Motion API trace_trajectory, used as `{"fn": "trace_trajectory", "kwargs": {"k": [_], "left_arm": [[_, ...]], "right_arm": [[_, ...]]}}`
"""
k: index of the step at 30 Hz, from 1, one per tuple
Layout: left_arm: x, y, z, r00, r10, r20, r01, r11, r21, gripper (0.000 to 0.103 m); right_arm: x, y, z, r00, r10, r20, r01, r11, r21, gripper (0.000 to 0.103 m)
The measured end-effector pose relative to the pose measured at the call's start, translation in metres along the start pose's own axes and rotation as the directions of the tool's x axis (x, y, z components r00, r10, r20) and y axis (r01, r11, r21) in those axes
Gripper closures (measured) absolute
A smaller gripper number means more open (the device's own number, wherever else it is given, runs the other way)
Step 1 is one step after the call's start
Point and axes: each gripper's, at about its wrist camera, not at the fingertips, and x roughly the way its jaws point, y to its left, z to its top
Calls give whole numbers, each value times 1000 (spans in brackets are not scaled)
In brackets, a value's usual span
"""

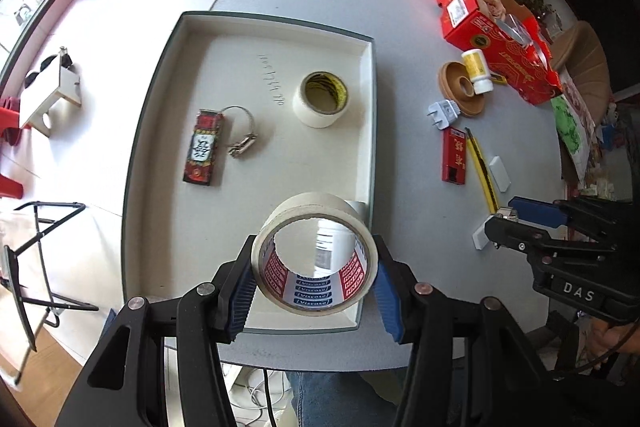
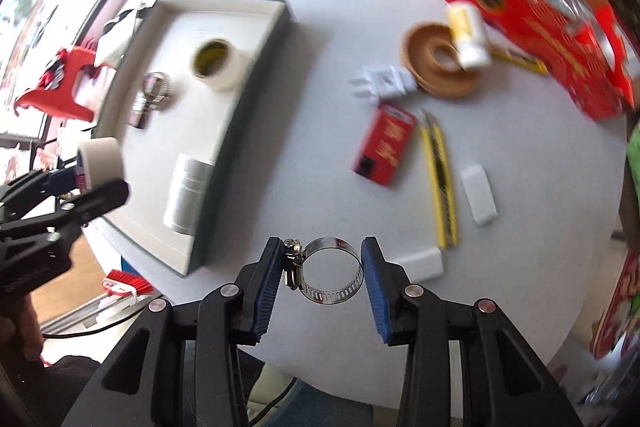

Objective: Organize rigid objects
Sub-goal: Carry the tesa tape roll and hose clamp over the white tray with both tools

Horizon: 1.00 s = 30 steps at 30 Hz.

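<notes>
My left gripper (image 1: 314, 285) is shut on a cream masking tape roll (image 1: 316, 217) and holds it above the near right corner of the white tray (image 1: 160, 67); the roll also shows in the right wrist view (image 2: 100, 157). In the tray lie a second tape roll (image 1: 320, 99), a red patterned box (image 1: 203, 151), a hose clamp (image 1: 242, 141) and a white roll (image 2: 186, 193). My right gripper (image 2: 322, 277) is shut on a metal hose clamp (image 2: 326, 291), held above the table's near edge.
Right of the tray lie a white plug (image 1: 442, 113), a red box (image 1: 454, 155), a yellow utility knife (image 1: 482, 169), white blocks (image 1: 500, 173), a brown ring (image 1: 460, 89) with a white bottle (image 1: 478, 71), and a big red carton (image 1: 496, 27).
</notes>
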Motion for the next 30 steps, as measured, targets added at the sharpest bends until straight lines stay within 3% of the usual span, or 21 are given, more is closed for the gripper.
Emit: {"fn": "trace_trajectory", "kwargs": {"k": [3,11,30], "left_arm": [[-5,16,-3,1000,23,14,-23,999,-34,47],[-6,41,-10,998,62,13,-61,996,-69,47],[-2,55,-5,998,59,23,-57,996,-66,47]], "right_arm": [[23,44,8,1000,11,12,-10,999,-51,62],[61,91,13,1000,10,21,-7,987,-163,62],[68,95,16,1000,-8,1,8,992,-129,62]]}}
